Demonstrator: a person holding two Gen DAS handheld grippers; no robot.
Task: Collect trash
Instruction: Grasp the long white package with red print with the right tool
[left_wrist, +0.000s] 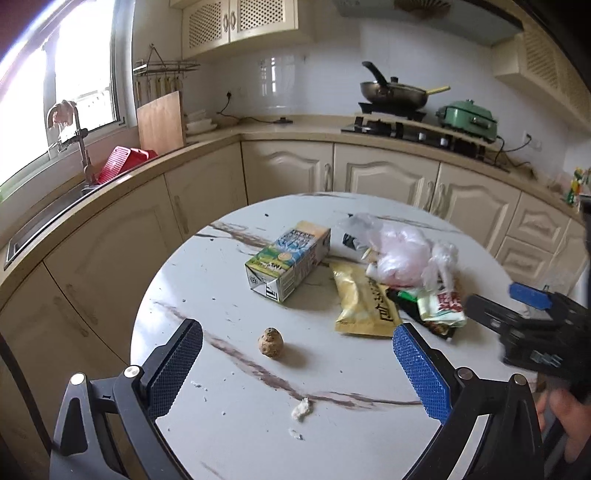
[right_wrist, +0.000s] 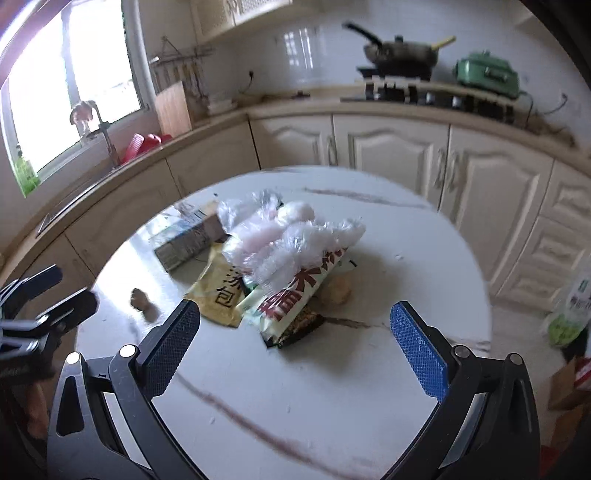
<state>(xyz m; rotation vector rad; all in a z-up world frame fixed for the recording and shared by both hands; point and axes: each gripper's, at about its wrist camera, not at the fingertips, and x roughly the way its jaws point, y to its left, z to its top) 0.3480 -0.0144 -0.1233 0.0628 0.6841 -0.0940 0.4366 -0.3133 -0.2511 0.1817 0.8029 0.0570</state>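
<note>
Trash lies on a round marble table (left_wrist: 229, 413) (right_wrist: 406, 236): a milk carton (left_wrist: 288, 260) (right_wrist: 188, 238) on its side, a yellow packet (left_wrist: 364, 304) (right_wrist: 218, 291), a crumpled clear plastic bag (left_wrist: 400, 256) (right_wrist: 291, 238), a red-lettered noodle wrapper (left_wrist: 443, 306) (right_wrist: 295, 295), a brown pit-like lump (left_wrist: 272, 342) (right_wrist: 138, 298) and white crumbs (left_wrist: 301, 409). My left gripper (left_wrist: 299, 363) is open just above the lump, nothing between its fingers. My right gripper (right_wrist: 295, 350) is open in front of the wrapper pile; it also shows in the left wrist view as the right gripper (left_wrist: 517, 314).
Cream cabinets (left_wrist: 384, 177) curve behind the table, with a sink (left_wrist: 48, 218), red rack (left_wrist: 122, 162), cutting board (left_wrist: 160, 123), stove with a pan (left_wrist: 393, 92) and a green cooker (left_wrist: 467, 118). A green bottle (right_wrist: 570, 314) and boxes (right_wrist: 570, 384) stand at the right, off the table.
</note>
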